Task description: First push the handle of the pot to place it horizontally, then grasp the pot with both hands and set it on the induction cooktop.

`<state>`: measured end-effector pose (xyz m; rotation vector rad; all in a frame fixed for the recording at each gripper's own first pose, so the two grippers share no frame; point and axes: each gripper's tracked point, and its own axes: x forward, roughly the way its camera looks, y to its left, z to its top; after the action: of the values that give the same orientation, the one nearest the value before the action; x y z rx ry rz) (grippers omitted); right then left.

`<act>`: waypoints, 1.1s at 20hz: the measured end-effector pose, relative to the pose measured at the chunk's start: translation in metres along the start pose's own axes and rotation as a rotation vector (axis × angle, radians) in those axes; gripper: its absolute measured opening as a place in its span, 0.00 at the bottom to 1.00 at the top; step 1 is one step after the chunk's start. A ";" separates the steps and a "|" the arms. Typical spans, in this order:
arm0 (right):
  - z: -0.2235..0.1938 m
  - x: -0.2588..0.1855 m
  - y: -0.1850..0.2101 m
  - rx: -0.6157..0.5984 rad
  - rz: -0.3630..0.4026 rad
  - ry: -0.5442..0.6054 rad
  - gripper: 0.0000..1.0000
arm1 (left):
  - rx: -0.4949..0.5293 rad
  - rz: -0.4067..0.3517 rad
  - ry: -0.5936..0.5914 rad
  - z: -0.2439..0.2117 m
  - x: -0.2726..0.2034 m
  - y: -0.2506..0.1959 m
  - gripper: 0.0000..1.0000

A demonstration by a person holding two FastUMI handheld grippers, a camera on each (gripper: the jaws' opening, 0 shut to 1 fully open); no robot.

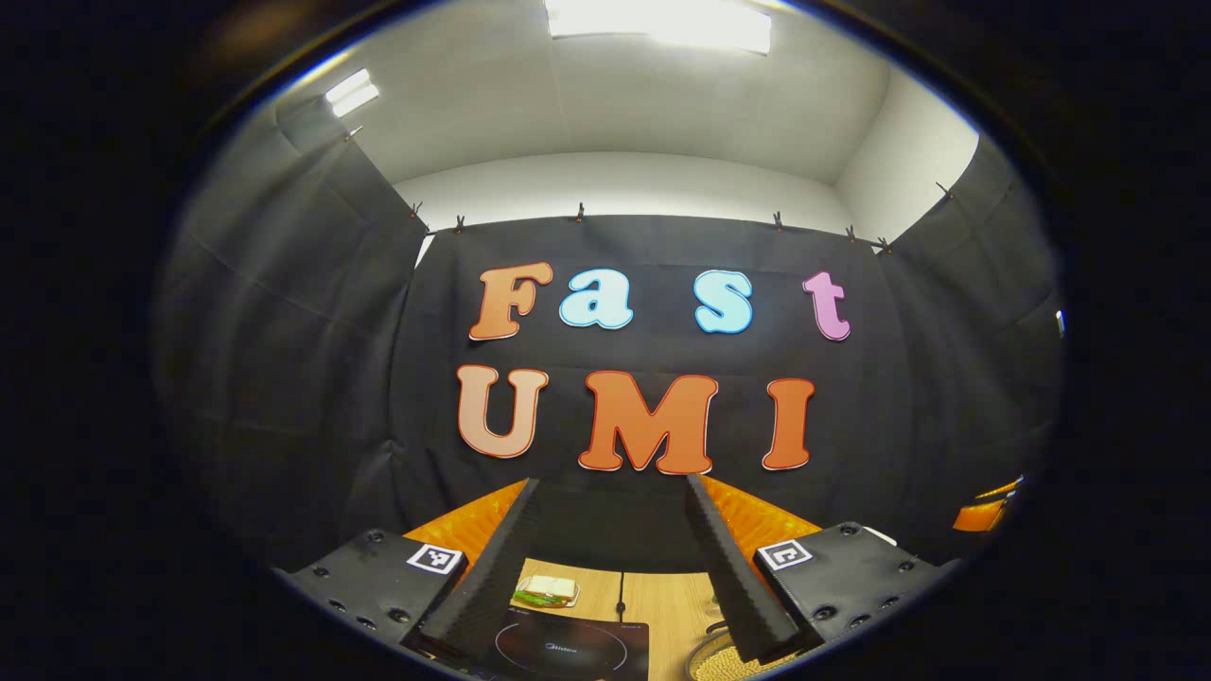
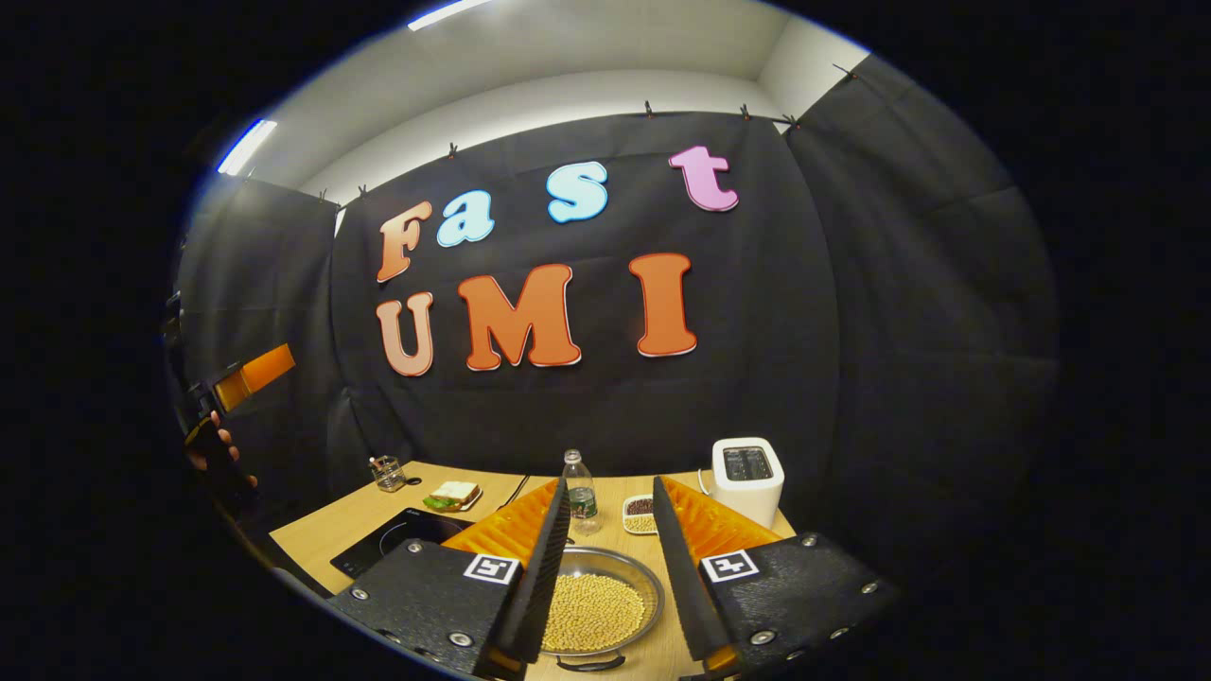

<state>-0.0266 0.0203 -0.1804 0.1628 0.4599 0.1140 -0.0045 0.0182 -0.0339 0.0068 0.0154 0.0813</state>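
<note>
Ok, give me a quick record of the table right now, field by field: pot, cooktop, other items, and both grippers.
pot: metal pot full of yellow beans, on the wooden table, not on the cooktop
cooktop: black induction cooktop, left of the pot, nothing on it
other items: sandwich, water bottle, white toaster, small dish, glass
left gripper: fingers open, holding nothing
right gripper: fingers open above the pot, holding nothing
</note>
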 end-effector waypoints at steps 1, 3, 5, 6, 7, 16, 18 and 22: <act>-0.010 0.002 0.000 0.009 0.005 0.025 0.48 | 0.002 0.002 -0.003 0.001 -0.001 0.001 1.00; -0.032 0.002 0.002 0.022 0.024 0.074 0.40 | 0.008 0.004 -0.010 0.004 -0.002 0.002 1.00; -0.060 0.005 0.004 0.030 0.037 0.155 0.37 | 0.000 0.005 -0.014 0.005 -0.003 0.001 1.00; -0.072 0.006 0.006 0.039 0.047 0.193 0.37 | -0.004 0.001 -0.012 0.003 -0.004 -0.001 1.00; -0.080 0.007 0.008 0.046 0.059 0.220 0.34 | -0.006 -0.002 -0.008 0.002 -0.003 -0.002 1.00; -0.182 0.001 0.031 0.195 0.159 0.569 0.09 | -0.007 0.004 -0.007 0.002 -0.004 0.004 1.00; -0.200 -0.005 0.036 0.229 0.173 0.633 0.00 | 0.001 0.012 -0.008 0.002 -0.005 0.010 1.00; -0.232 -0.027 0.067 0.268 0.294 0.786 0.00 | 0.008 0.025 -0.020 0.002 -0.005 0.018 1.00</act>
<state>-0.1593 0.1124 -0.3613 0.4537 1.2366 0.4122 -0.0107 0.0360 -0.0318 0.0158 -0.0044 0.1057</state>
